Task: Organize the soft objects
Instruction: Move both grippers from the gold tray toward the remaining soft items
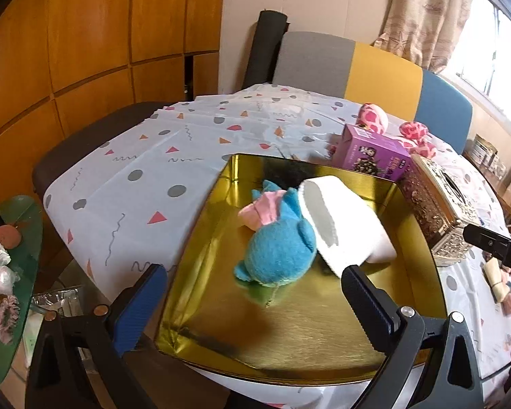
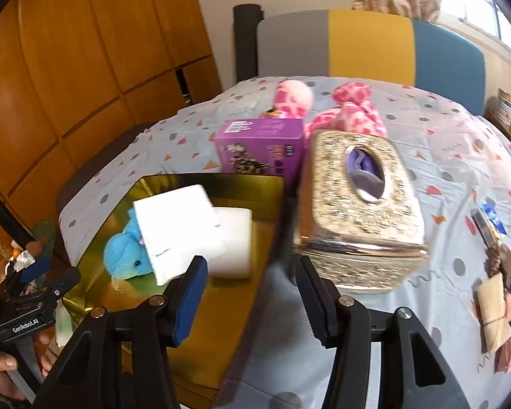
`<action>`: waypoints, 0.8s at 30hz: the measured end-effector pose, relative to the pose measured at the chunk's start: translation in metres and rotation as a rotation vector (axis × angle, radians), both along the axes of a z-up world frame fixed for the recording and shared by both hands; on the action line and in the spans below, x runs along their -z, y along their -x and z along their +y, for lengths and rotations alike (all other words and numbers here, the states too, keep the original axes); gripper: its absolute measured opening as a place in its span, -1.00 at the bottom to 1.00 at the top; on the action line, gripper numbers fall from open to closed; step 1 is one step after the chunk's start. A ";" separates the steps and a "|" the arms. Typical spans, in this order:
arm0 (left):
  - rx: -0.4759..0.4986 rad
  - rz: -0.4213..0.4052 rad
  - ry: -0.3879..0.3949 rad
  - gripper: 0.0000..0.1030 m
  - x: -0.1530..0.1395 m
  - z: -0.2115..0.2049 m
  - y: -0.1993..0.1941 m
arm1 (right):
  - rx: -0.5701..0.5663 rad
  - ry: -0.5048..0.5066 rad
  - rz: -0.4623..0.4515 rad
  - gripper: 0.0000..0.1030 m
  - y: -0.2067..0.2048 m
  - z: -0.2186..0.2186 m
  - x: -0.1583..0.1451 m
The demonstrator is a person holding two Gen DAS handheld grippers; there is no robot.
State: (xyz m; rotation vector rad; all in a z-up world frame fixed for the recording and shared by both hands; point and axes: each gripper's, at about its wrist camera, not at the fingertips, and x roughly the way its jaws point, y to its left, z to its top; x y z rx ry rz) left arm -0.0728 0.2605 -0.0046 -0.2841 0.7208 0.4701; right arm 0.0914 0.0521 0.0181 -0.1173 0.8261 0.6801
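A gold tray holds a blue plush toy with a white folded cloth leaning over it. A second white pad lies beside them. My left gripper hangs open over the tray's near edge, with nothing between its fingers. My right gripper is open and holds nothing, above the tray's right rim next to the tissue box. A pink spotted plush lies at the table's far side.
A purple carton and an ornate gold tissue box stand right of the tray. Small cloth bundles lie at the right edge. A striped chair stands behind the table, and a green side table with clutter is at the left.
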 end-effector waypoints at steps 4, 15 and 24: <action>0.021 0.015 -0.020 0.99 -0.001 -0.007 -0.004 | 0.050 0.006 -0.015 0.05 -0.005 -0.021 -0.001; 0.061 0.042 -0.056 0.99 -0.003 -0.023 -0.011 | 0.234 0.036 -0.052 0.05 -0.029 -0.101 -0.006; 0.101 0.063 -0.113 0.99 -0.003 -0.043 -0.019 | 0.471 0.086 -0.091 0.06 -0.051 -0.198 -0.010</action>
